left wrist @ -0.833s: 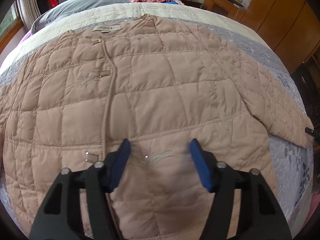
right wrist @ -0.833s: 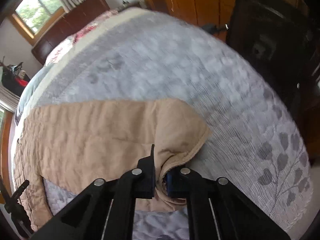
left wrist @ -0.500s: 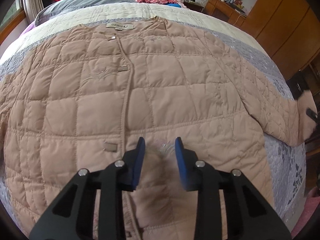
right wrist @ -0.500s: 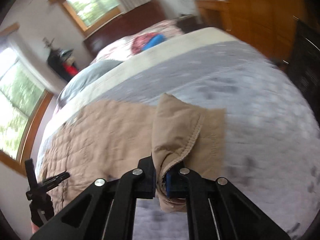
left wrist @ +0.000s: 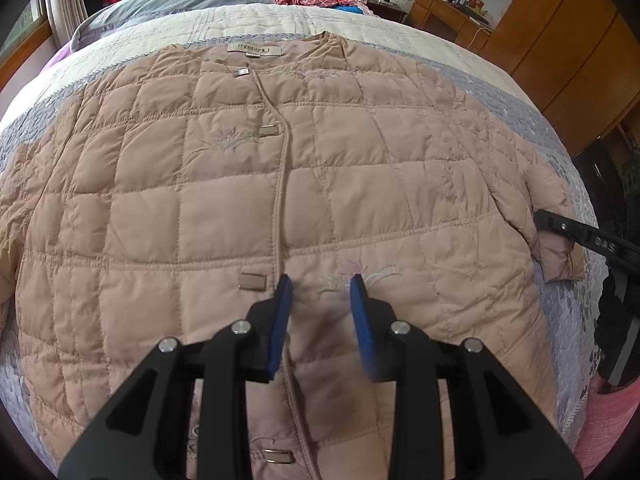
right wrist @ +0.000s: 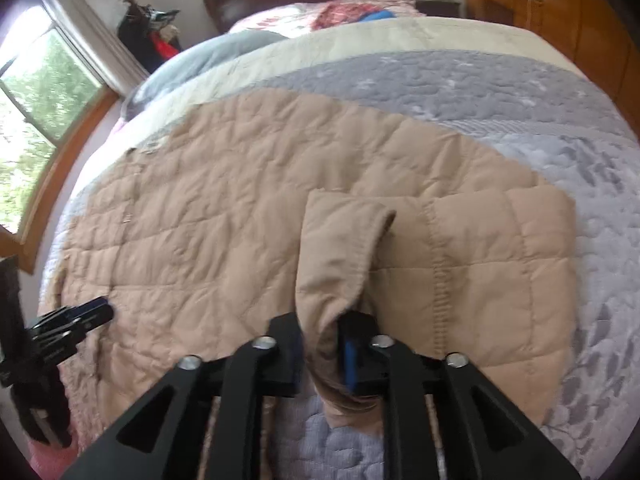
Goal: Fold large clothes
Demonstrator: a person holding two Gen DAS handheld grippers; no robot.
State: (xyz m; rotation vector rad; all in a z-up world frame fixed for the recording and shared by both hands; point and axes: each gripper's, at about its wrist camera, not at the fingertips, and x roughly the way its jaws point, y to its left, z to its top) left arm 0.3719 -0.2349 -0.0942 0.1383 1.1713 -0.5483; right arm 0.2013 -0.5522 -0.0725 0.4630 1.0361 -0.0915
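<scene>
A beige quilted jacket [left wrist: 248, 200] lies front up and spread flat on the bed, collar at the far side. My left gripper [left wrist: 320, 288] hovers over its lower front near the button placket, jaws part open and holding nothing. My right gripper [right wrist: 320, 328] is shut on the cuff of the jacket's right sleeve [right wrist: 340, 248] and holds it lifted and folded back over the sleeve [right wrist: 500, 264]. The right gripper also shows at the right edge of the left wrist view [left wrist: 576, 236], and the left gripper at the left edge of the right wrist view [right wrist: 76, 316].
The bed has a grey patterned quilt [right wrist: 460, 80] with a cream band [left wrist: 280, 24] and pillows [left wrist: 180, 0] at the head. Wooden wardrobes [left wrist: 580, 40] and a desk [left wrist: 448, 12] stand to the right. A window [right wrist: 36, 92] is on the left.
My right gripper has lifted the sleeve cuff and carried it inward, toward the jacket body. My left gripper has narrowed its jaws from wide open and shifted slightly over the jacket's lower front.
</scene>
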